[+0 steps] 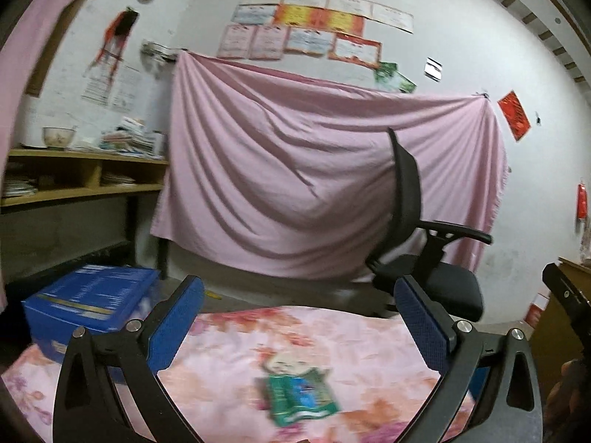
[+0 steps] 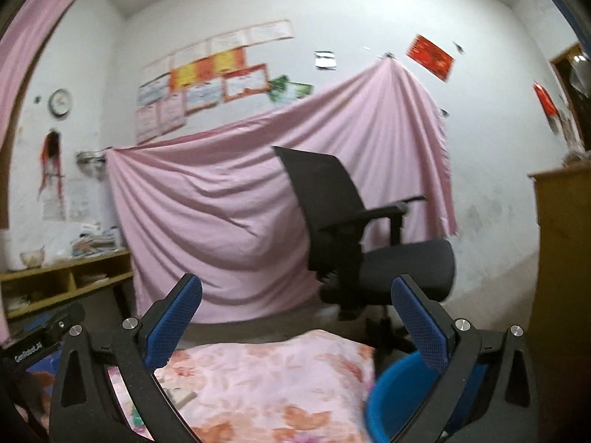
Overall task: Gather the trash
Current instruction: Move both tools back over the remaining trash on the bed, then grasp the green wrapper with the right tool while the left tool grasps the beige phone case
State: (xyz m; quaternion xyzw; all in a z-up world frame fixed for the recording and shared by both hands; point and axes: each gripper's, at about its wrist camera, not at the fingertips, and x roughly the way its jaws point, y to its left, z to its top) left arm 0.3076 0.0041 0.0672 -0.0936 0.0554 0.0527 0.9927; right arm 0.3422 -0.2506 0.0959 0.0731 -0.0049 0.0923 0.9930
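A green snack wrapper lies flat on the floral pink cloth, with a pale crumpled scrap touching its far edge. My left gripper hovers above and just behind them, jaws wide open, nothing between the blue pads. My right gripper is also open and empty over the same floral cloth. A round blue bin stands at the cloth's right edge, partly behind the right finger. A flat greyish scrap and a green sliver show by the left finger.
A black office chair stands beyond the cloth, before a hanging pink sheet. A blue printed box sits left, below wooden shelves. A wooden cabinet is on the right. The other gripper's black body shows at the right edge.
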